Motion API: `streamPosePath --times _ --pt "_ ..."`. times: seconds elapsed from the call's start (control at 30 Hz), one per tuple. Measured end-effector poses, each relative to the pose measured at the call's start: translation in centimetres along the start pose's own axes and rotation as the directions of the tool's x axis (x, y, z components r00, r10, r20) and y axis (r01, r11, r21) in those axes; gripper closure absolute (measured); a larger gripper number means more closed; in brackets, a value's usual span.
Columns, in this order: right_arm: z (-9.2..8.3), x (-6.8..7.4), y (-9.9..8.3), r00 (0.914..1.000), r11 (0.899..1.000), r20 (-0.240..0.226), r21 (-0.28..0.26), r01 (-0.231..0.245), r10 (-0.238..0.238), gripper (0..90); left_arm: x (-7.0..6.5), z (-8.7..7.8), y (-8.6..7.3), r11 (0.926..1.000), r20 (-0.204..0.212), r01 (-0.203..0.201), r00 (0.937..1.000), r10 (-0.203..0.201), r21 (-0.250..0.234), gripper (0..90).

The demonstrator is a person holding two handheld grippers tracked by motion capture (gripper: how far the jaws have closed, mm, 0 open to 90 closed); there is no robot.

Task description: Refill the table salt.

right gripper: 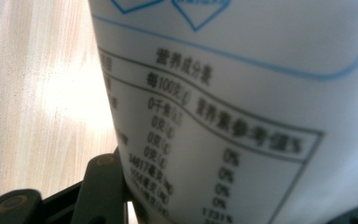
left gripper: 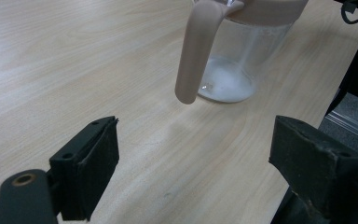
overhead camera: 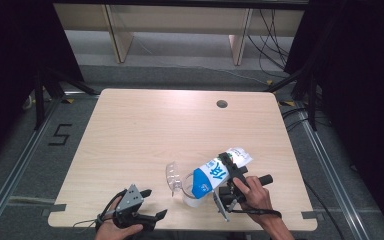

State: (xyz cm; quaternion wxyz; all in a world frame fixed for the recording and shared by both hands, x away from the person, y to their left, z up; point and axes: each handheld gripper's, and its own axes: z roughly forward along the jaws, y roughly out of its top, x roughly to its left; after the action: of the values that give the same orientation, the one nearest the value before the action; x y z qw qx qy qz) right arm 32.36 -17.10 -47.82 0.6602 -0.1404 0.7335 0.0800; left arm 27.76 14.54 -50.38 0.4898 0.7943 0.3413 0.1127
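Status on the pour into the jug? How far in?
Done: lid flipped open; a thin white layer covers the bottom of the clear jug. In hand: the right gripper clamps the white-and-blue bag, tilted mouth-down over the jug. The left gripper sits open near the table's front edge, holding nothing. Left: probably more pouring, then setting the bag down.

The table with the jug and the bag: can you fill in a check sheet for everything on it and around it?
Surface: pale wood table, round hole near far edge.
Job's things: clear jug upright, lid flipped open, white powder at its bottom; white-and-blue bag tilted, mouth down over the jug.
Clutter: nothing seen.
Grippers: right tool shut on the bag; left tool open, empty, pointing at the jug.
Cables: one trailing from each tool; more on the floor beyond.
Surroundings: grey floor, dark curtains, wooden furniture behind.
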Motion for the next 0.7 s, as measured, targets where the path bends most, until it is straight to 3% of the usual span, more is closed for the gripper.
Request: streamPosePath --times 0.2,0.33,0.4,0.43,0.47,0.6,0.63,0.7 --pt "-0.01 0.01 0.00 0.9999 1.000 -0.008 0.000 0.010 -0.010 49.7 0.00 -0.02 0.00 1.0000 0.000 -0.002 1.0000 0.002 0.000 15.1" --pt "0.08 0.09 -0.05 0.9999 1.000 0.016 -0.015 -0.001 0.001 49.7 -0.07 -0.02 0.01 1.0000 -0.007 0.003 1.0000 -0.003 -0.004 15.1" --pt "0.04 -0.10 -0.01 0.9999 1.000 0.005 -0.007 0.016 -0.016 49.7 -0.04 0.00 0.00 1.0000 -0.001 0.002 1.0000 -0.002 -0.006 15.1" --pt "0.16 -0.44 -0.01 0.9980 0.998 0.024 -0.027 0.059 -0.058 49.7 -0.01 -0.03 0.01 1.0000 0.000 -0.001 1.0000 0.001 -0.002 15.1" --pt "0.17 -0.44 -0.03 0.9979 0.998 0.023 -0.027 0.061 -0.061 49.7 -0.03 -0.01 0.01 1.0000 0.000 0.002 1.0000 -0.002 -0.005 15.1" --pt "0.17 -0.39 -0.02 0.9977 0.998 0.021 -0.026 0.065 -0.064 49.7 -0.04 0.02 0.01 1.0000 0.000 0.003 1.0000 -0.003 -0.006 15.1" --pt "0.06 -0.09 -0.04 0.9997 1.000 0.010 -0.010 0.021 -0.021 49.7 0.00 -0.02 0.01 1.0000 0.000 -0.003 1.0000 0.003 0.000 15.1" --pt "0.01 -0.23 0.01 0.9994 0.999 0.000 -0.001 0.034 -0.034 49.9 0.00 -0.01 0.01 1.0000 0.000 -0.002 1.0000 0.002 0.000 15.1"
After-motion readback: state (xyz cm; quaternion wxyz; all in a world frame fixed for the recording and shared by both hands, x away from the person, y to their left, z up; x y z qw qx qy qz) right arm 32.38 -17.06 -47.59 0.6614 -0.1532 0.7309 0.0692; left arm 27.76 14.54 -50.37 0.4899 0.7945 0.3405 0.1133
